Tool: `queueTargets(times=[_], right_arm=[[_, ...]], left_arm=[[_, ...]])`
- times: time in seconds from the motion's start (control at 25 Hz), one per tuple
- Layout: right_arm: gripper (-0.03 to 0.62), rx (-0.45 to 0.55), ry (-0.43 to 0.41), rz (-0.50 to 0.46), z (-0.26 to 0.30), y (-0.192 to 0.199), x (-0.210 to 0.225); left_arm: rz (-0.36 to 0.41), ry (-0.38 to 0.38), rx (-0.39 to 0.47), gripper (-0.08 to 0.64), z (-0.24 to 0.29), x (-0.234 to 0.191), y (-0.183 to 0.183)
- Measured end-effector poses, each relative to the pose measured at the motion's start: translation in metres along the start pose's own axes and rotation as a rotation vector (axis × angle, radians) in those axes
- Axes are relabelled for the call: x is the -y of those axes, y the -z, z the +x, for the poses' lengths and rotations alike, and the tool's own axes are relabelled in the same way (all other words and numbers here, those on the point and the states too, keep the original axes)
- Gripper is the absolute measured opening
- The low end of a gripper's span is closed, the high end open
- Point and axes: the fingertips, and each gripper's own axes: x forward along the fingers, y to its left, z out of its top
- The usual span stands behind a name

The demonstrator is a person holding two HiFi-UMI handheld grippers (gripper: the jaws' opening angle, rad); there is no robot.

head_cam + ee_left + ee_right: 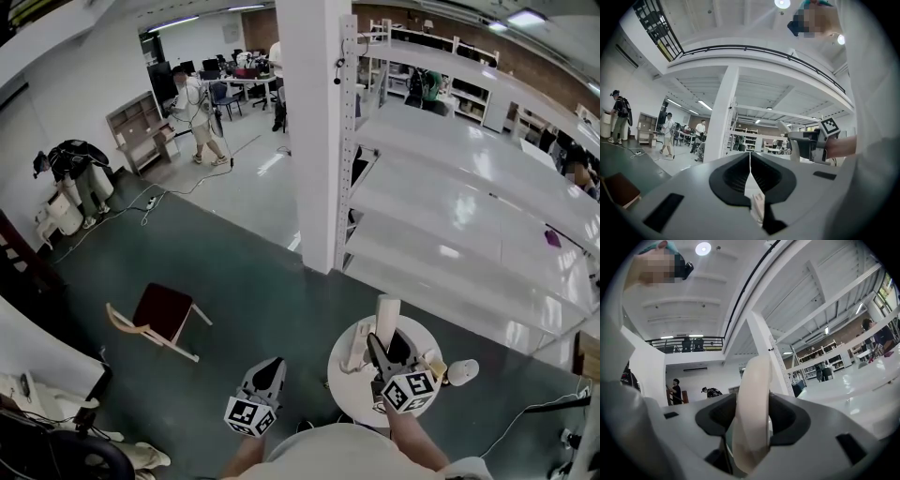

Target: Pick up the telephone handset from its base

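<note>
The cream telephone handset (386,314) stands upright above the small round white table (412,337), and my right gripper (385,343) is shut on it. In the right gripper view the handset (757,380) fills the gap between the dark pads (790,416) of the right gripper (752,420). A white telephone base (354,349) lies on the table just left of the handset. My left gripper (274,362) hangs left of the table, shut with nothing held. In the left gripper view the left gripper (750,164) has its pads meeting, and the right gripper (812,143) shows with the handset (786,131).
A wooden chair (161,317) with a dark red seat stands on the green floor at left. A white pillar (314,131) and long white shelving (469,216) rise beyond the table. A round white object (461,372) sits at the table's right. People (197,112) stand far off.
</note>
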Motion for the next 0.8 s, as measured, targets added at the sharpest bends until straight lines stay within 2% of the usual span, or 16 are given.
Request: queueTargets(times=[0.8], right_arm=[[0.215, 0.012, -0.034, -0.028, -0.003, -0.009, -0.012]], left_arm=[[0.002, 0.003, 0.002, 0.023, -0.002, 0.006, -0.003]])
